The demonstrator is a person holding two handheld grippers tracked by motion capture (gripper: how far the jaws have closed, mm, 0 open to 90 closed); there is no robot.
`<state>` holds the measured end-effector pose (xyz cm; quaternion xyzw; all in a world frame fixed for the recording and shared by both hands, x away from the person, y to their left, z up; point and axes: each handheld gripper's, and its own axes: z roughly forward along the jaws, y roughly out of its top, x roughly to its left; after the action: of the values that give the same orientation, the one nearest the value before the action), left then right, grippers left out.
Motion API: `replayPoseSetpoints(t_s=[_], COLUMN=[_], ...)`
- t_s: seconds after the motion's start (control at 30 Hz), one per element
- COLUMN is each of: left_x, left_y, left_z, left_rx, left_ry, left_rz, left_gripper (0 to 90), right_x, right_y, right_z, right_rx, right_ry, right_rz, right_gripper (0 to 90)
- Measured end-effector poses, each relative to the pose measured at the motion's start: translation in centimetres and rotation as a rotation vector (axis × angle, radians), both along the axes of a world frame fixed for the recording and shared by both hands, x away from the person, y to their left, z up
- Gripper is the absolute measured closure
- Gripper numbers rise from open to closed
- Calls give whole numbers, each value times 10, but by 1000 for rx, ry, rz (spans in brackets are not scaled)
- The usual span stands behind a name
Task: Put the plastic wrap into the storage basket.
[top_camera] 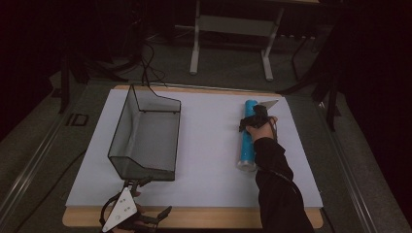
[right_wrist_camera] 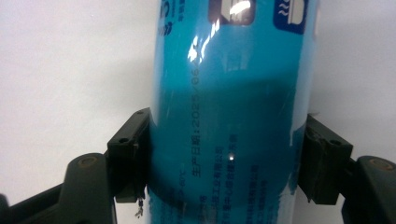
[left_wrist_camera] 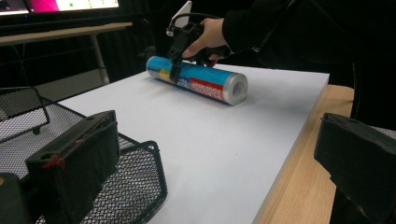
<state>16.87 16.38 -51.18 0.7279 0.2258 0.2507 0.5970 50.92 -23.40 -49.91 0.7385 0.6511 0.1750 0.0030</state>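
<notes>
Currently I read the job as moving the blue roll (top_camera: 247,137) into the wire mesh basket (top_camera: 127,127), and only the grasp is in place. My right gripper (top_camera: 256,120) has its fingers (right_wrist_camera: 132,151) clenched on the roll, one pad against each side of the cylinder, somewhat beyond its middle. The roll lies flat on the white sheet of the desk (top_camera: 209,160), well apart from the basket, and I judge it not yet lifted. Its long axis runs from the near edge of the desk toward the far edge, almost parallel to the basket's length; the open silver core end (left_wrist_camera: 235,89) faces my side. My left gripper (top_camera: 133,206) hangs at the near edge, just beside the basket, fingers (left_wrist_camera: 77,161) released and holding nothing. Lift, carry and placement are all left.
</notes>
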Motion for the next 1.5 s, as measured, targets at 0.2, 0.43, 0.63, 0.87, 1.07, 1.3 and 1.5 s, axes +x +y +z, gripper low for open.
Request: replayPoseSetpoints(t_s=[0.2, 0.43, 0.63, 0.87, 1.07, 1.3, 1.5], left_x=[0, 0, 0, 1, 1, 1, 1], left_y=[0, 0, 0, -1, -1, -1, -1], left_z=[0, 0, 0, 0, 0, 0, 1], left_rx=[0, 2, 1, 8, 6, 4, 5], left_ry=[-1, -1, -3, 0, -4, -10, -9], left_rz=[4, 6, 8, 7, 8, 7, 7], left_gripper=[8, 8, 8, 8, 8, 8, 8], right_x=[-1, -4, -8, -16, -24, -33, -38], right_y=[-2, 3, 8, 17, 31, 56, 79], right_z=[16, 44, 71, 100, 120, 139, 151], right_rx=[18, 37, 57, 73, 69, 94, 120], right_ry=[-24, -72, -133, -222, -295, -354, -389], right_rz=[11, 49, 95, 157, 197, 256, 303], right_gripper=[315, 318, 319, 319, 319, 319, 319])
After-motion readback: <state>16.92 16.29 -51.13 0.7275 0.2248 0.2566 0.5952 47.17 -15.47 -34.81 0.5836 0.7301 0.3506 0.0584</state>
